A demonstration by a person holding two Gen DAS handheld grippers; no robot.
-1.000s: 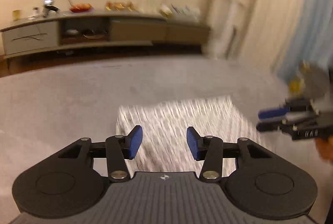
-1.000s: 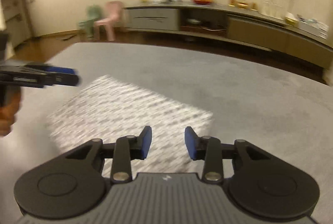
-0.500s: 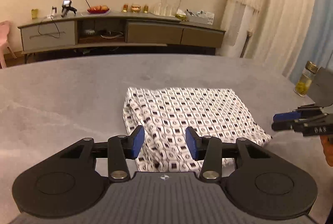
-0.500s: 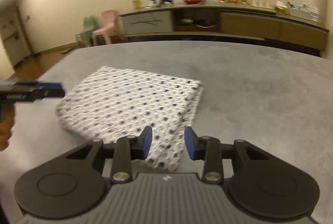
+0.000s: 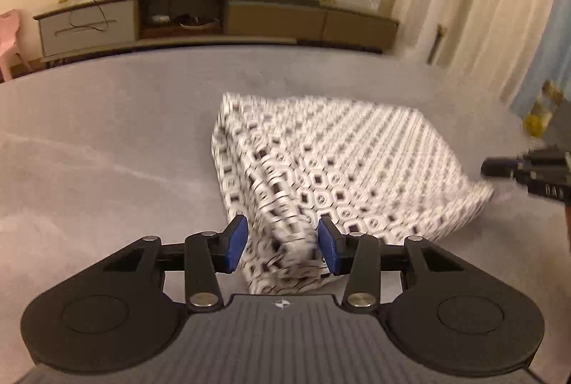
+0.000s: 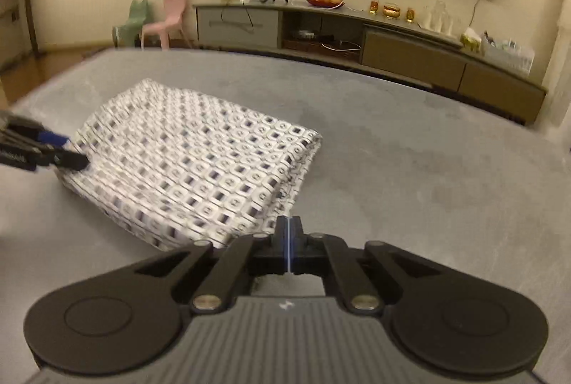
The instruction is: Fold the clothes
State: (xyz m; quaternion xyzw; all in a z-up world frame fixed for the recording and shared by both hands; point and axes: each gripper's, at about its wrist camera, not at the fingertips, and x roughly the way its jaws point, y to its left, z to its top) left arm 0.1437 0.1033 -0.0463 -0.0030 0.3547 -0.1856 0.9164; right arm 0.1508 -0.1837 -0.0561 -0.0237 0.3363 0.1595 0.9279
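A folded white cloth (image 5: 339,162) with a dark square print lies flat on the grey table (image 5: 107,152). My left gripper (image 5: 282,234) is open, its blue pads on either side of a bunched near corner of the cloth. In the right wrist view the cloth (image 6: 200,155) lies ahead and to the left. My right gripper (image 6: 288,227) is shut, pads pressed together right at the cloth's near edge, with no fabric visible between them. The right gripper (image 5: 499,166) also shows in the left wrist view beside the cloth's right corner. The left gripper (image 6: 67,152) touches the cloth's far left corner.
A long low sideboard (image 6: 357,38) with small items on top runs along the back wall. Pink and green chairs (image 6: 167,16) stand to its left. A small jar (image 5: 535,123) sits near the table's right edge, by the curtains (image 5: 481,9).
My right gripper has gone from open to shut at the cloth's edge. My left gripper has moved forward, so the cloth's near corner now sits between its open fingers.
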